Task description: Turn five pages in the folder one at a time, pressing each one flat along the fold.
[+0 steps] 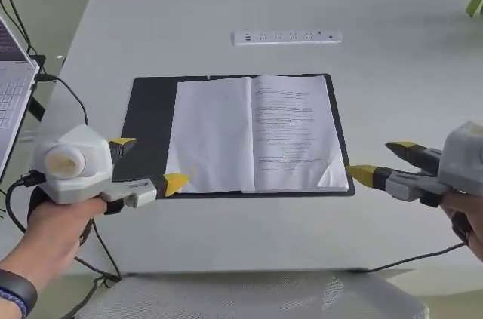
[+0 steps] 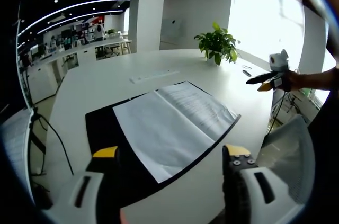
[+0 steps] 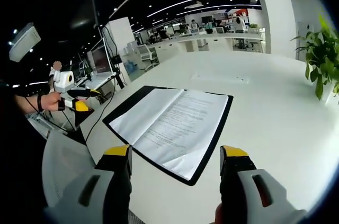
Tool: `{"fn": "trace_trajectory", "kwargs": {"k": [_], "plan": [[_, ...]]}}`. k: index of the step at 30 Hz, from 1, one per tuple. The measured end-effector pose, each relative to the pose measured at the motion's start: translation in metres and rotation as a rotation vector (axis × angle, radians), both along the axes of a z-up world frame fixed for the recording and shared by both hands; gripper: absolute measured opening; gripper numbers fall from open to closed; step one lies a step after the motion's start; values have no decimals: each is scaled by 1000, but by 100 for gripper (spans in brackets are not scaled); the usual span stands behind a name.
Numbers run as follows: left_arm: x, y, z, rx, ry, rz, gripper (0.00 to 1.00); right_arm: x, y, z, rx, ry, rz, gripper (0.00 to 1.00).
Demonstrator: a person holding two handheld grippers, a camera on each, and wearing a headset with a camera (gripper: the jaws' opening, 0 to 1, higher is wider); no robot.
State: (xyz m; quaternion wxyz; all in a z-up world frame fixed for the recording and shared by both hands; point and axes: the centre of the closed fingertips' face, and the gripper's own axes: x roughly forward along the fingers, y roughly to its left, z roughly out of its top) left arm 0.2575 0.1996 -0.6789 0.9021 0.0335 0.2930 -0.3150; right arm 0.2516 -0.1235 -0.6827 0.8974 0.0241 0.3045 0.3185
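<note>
I see the white tabletop [image 1: 226, 2] carrying the black folder [image 1: 151, 130], which lies open and flat near its front edge. My left tool [image 1: 151, 161] hangs released by the folder's near left corner. My right tool [image 1: 380, 160], also released, sits just beside the near right corner.

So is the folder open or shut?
Open. In the head view the folder lies spread flat on the table, with a blank page on the left and a printed page on the right.
</note>
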Motion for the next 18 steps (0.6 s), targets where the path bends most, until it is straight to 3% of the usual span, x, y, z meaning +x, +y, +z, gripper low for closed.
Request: {"fn": "trace_trajectory", "kwargs": {"k": [7,18], "plan": [[0,5,2,-21,5,37,81,-5,-3,0,-9,-1,-6,69],[3,2,0,-18,9,29,81,-10,-1,-3,-21,4,10,70]]}}
